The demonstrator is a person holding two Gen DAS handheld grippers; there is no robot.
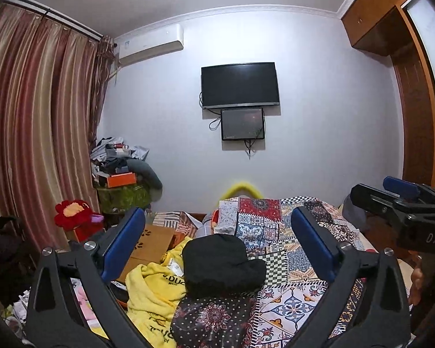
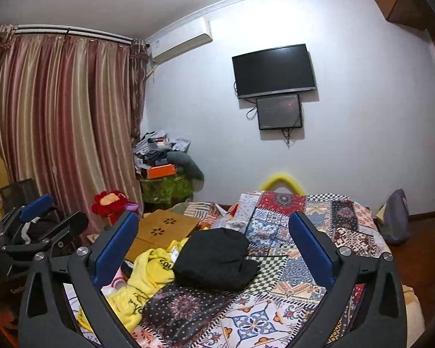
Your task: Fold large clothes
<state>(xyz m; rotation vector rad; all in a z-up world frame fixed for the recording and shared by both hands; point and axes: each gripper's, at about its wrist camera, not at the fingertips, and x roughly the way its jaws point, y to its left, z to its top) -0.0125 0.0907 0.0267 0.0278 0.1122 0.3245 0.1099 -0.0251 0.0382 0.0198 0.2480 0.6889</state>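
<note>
Both grippers, left gripper (image 1: 217, 226) and right gripper (image 2: 213, 229), point nearly level, jaws spread empty above the folded black garment (image 1: 220, 264) at frame centre.

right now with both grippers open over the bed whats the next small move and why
Probably reach toward the yellow garment: it lies crumpled beside the black garment, which already looks folded on the patchwork bedspread. The left gripper and right gripper hold nothing.
</note>
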